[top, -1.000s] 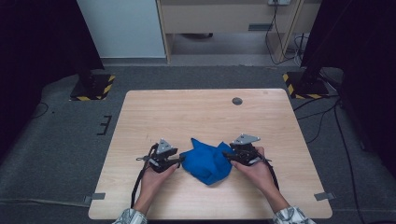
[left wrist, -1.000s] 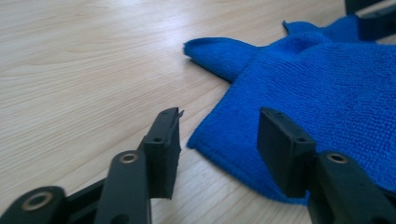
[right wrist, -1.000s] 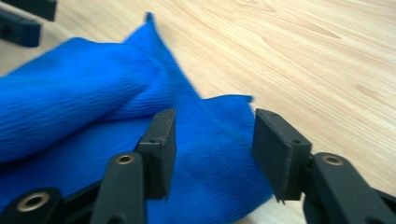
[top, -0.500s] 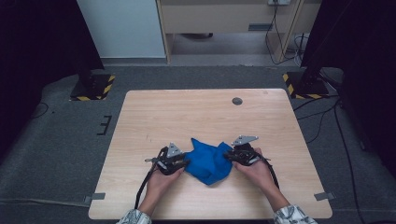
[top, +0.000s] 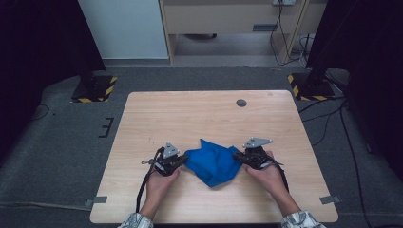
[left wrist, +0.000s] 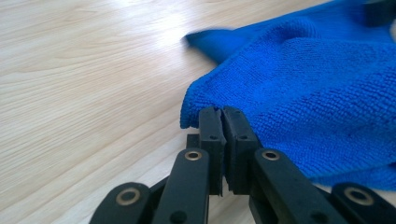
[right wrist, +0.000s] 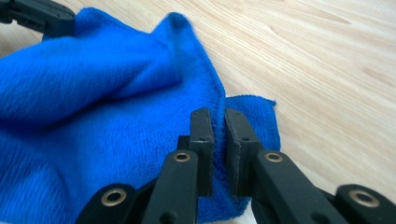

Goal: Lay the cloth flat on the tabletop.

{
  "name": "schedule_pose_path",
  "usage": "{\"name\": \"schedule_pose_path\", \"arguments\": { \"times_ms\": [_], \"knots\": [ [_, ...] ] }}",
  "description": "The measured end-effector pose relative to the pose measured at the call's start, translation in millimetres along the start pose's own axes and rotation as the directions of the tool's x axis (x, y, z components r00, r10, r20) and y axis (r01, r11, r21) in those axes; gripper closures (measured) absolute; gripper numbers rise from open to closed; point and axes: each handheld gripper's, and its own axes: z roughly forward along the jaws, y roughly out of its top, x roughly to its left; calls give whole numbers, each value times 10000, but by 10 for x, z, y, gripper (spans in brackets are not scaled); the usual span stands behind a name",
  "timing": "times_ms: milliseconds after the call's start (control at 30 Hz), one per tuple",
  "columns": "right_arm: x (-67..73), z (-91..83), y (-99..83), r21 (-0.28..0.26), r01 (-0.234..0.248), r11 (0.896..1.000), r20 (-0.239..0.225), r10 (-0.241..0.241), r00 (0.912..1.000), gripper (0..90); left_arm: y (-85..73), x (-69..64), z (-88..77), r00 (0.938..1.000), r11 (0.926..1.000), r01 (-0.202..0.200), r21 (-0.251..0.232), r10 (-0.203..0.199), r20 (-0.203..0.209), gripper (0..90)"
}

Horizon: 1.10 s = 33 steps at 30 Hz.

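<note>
In the lower centre of the high view, we see the left gripper (top: 181,161) with its jaws just closed, pinching the left edge of a crumpled blue microfibre cloth (top: 212,164). In the left gripper view, the black pads (left wrist: 211,135) meet at lower centre on a fold of the cloth (left wrist: 317,93). We see the right gripper (top: 238,156), also just closed, clamping the cloth's hemmed right edge (right wrist: 217,105). The cloth lies between both grippers on the pale wooden table (top: 199,114). A small dark round disc (top: 241,102) sits in the table's upper right.
</note>
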Motion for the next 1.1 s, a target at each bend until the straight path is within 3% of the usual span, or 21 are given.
{"name": "schedule_pose_path", "arguments": {
  "times_ms": [267, 500, 567, 733, 767, 800, 833, 867, 900, 933, 967, 1033, 1067, 1100],
  "knots": [
    [38, -107, -113, 644, -247, 9976, -84, 252, 9996, 815, -10, 48, -43, 9992, 10000, 69, 63, -67, -391, 865],
    [32, -128, -227, 1087, -461, 9930, -65, 471, 9989, 785, -27, 161, -111, 9972, 9991, 409, -64, -412, -627, 864],
    [23, -149, -238, 1013, -622, 9929, -99, 636, 9979, 712, -37, 194, -125, 9971, 9990, 441, -46, -443, -624, 863],
    [6, -176, -101, 58, -419, 9991, 110, 419, 9991, 411, -62, 207, -143, 9963, 9986, 520, -93, -525, -680, 863],
    [23, -129, -11, -252, -325, 9992, 219, 331, 9992, 333, -64, 206, -141, 9967, 9990, 452, -63, -455, -679, 863],
    [23, -129, -11, -252, -325, 9992, 219, 331, 9992, 333, -64, 206, -141, 9967, 9990, 452, -63, -455, -679, 863],
    [33, -9, 77, -187, -236, 9995, 284, 241, 9993, 282, -63, 197, -136, 9969, 9993, 373, -39, -374, -695, 863],
    [33, -9, 77, -187, -236, 9995, 284, 241, 9993, 282, -63, 197, -136, 9969, 9993, 373, -39, -374, -695, 863],
    [53, 164, 133, 126, -154, 9998, 284, 150, 9995, 260, -60, 194, -137, 9970, 9994, 353, -36, -355, -694, 863],
    [53, 164, 133, 126, -154, 9998, 284, 150, 9995, 260, -59, 191, -140, 9970, 9994, 353, -55, -356, -691, 863],
    [43, 351, 168, 508, -41, 9987, 318, 25, 9995, 297, -51, 188, -143, 9970, 9994, 333, -77, -337, -695, 863],
    [33, 511, 194, 666, -127, 9977, 342, 105, 9994, 363, -45, 188, -145, 9970, 9994, 330, -131, -339, -699, 863],
    [33, 511, 194, 666, -127, 9977, 342, 105, 9994, 363, -43, 189, -145, 9971, 9994, 322, -136, -330, -690, 863],
    [30, 626, 213, 657, -117, 9978, 306, 97, 9995, 478, -44, 190, -142, 9972, 9995, 296, -113, -303, -676, 865]
  ]
}}
